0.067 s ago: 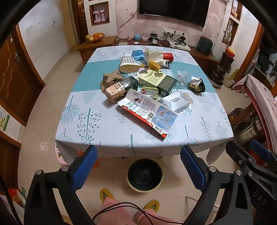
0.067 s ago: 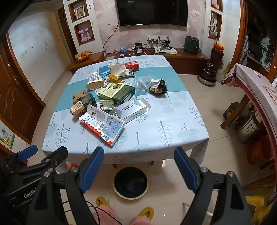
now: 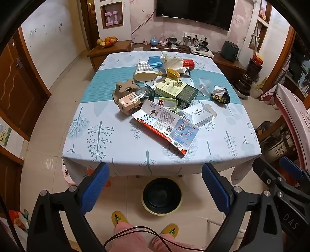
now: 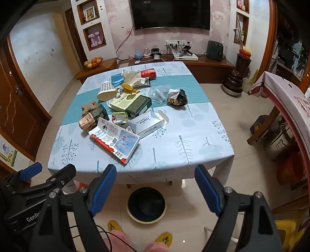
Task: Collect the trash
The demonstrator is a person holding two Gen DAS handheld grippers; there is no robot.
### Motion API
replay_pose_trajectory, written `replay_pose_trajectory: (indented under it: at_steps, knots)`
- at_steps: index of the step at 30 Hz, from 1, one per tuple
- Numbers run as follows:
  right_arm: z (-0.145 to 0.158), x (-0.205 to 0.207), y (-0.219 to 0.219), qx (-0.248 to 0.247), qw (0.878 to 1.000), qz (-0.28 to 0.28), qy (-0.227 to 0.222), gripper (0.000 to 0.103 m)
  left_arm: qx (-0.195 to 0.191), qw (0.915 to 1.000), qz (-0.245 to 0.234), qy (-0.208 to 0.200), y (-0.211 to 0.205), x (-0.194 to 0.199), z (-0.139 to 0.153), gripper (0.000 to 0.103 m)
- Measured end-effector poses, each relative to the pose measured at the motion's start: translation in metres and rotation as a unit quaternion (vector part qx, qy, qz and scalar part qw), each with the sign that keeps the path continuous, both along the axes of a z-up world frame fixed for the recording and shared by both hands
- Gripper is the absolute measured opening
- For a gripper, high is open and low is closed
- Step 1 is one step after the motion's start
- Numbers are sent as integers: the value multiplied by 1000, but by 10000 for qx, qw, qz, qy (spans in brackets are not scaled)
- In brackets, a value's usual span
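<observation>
Table (image 3: 120,155) mid-room w/ trash heap on its centre & far half. Flat wrapper (image 3: 166,127) lies nearest the front edge; open box (image 3: 199,115) just right of it, carton (image 3: 128,101) to its left. Big box (image 3: 177,93) behind those, cup (image 3: 144,71) on its side further back. Foil bag (image 3: 220,95) apart at right. Bin (image 3: 162,195) on floor before table, feet in slippers (image 3: 118,218) nearer. TV (image 3: 195,11) on wall behind.

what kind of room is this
Most likely a home living or dining room: a wall-mounted TV above a low wooden cabinet, a fruit bowl, and a table with a tree-print cloth.
</observation>
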State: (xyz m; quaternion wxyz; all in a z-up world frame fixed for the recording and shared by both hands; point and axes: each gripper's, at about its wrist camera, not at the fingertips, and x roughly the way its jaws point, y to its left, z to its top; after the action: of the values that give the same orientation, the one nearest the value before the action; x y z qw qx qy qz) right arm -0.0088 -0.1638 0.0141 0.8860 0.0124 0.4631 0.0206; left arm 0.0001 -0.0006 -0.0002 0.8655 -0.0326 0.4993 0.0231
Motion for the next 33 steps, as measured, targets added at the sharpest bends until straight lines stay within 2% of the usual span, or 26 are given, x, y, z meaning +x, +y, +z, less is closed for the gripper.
replay_pose_trajectory:
  at_steps: [23,33]
  knots:
    - [-1,-3,-10,10,10000,28,-9,83,-36,10000,61,-19,3,-8,-1,93]
    - [3,-6,1,11,9999,147,-69,83,-151,9997,193,-30,6,-13,1,93]
